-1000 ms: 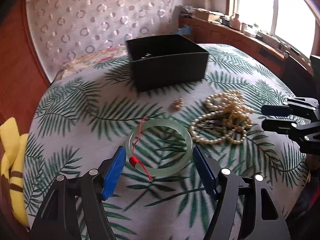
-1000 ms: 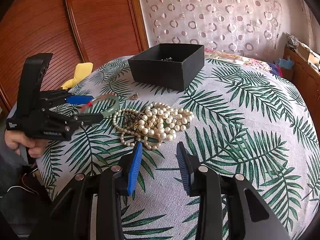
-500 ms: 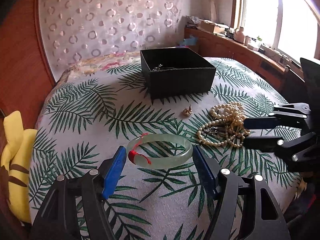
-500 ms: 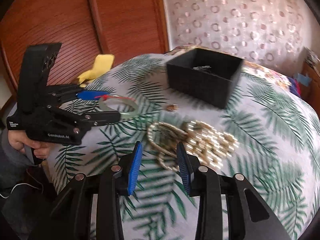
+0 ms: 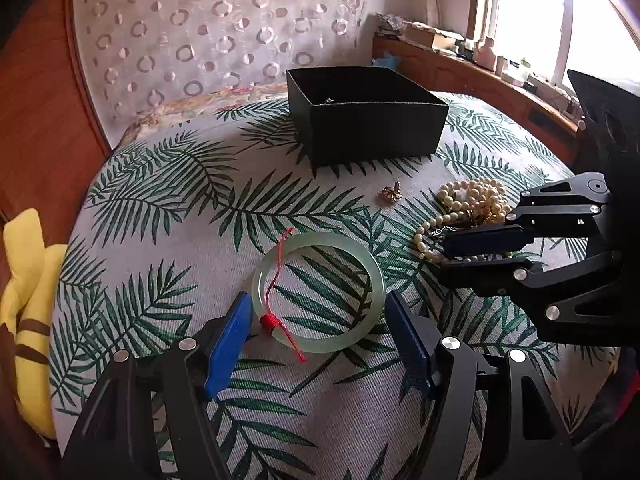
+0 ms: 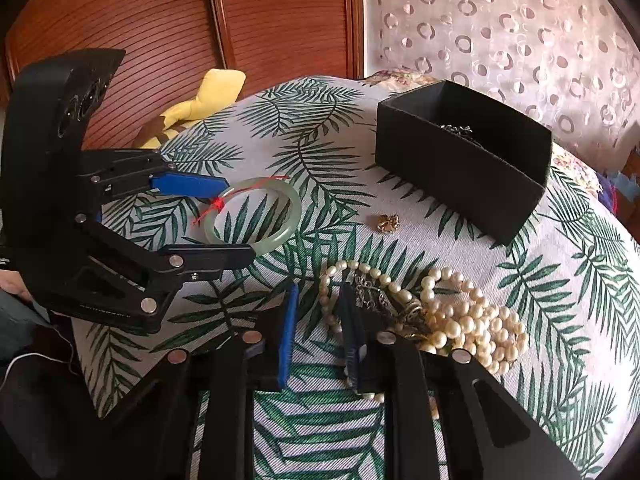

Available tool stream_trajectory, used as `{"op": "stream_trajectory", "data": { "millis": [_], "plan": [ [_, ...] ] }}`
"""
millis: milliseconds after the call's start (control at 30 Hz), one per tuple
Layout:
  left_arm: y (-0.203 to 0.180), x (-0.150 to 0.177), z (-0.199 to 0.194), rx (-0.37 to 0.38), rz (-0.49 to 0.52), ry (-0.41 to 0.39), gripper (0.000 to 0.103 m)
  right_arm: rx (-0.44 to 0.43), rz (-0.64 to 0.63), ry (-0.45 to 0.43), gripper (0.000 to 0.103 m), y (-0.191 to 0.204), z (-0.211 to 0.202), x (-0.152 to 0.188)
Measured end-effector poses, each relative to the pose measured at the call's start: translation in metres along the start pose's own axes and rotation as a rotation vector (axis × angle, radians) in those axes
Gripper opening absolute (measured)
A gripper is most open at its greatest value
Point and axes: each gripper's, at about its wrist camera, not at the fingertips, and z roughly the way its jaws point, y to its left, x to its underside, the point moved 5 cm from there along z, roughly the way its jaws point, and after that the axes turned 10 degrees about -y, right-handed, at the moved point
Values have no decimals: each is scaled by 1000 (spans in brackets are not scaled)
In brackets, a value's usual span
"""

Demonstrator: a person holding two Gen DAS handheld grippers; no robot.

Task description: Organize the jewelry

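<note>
A pale green jade bangle [image 5: 362, 254] with a red thread lies on the leaf-print cloth. My left gripper [image 5: 318, 300] is shut on it, its blue pads against opposite sides; the bangle [image 6: 294, 208] also shows in the right wrist view. A heap of pearl necklaces [image 6: 468, 320] lies nearer the right. My right gripper [image 6: 319, 287] stands over its left end, jaws closing, with one pearl strand between them and no pad pressing on it. A small gold charm [image 5: 391, 194] lies before the open black box [image 5: 380, 132], which holds a chain [image 6: 456, 128].
A yellow plush toy [image 5: 28, 300] sits past the table's left edge. Wooden slatted doors [image 6: 280, 20] and a patterned curtain [image 5: 200, 32] stand behind. A cluttered windowsill [image 5: 500, 64] runs along the right. Bare cloth lies between the bangle and the box.
My right gripper has swung left across the pearls to the strand's left end and its jaws have narrowed. The left gripper tipped up briefly and came back, still around the bangle.
</note>
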Motion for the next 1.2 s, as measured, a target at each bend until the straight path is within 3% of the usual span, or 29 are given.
{"op": "stream_trajectory", "data": {
  "millis": [100, 267, 500, 800, 1200],
  "plan": [
    [1, 0, 2, -5, 7, 6, 68, 40, -41, 5, 6, -1, 1, 0],
    [0, -2, 4, -4, 8, 12, 68, 26, -32, -11, 5, -5, -5, 1],
    [-4, -2, 1, 3, 28, 4, 67, 40, 22, -160, 5, -18, -59, -26],
    [-7, -16, -18, 46, -29, -79, 67, 86, 4, -261, 5, -33, -109, -66],
    [-3, -61, -42, 43, -51, -194, 67, 140, -42, -346, 5, -42, -146, -108]
  ]
}}
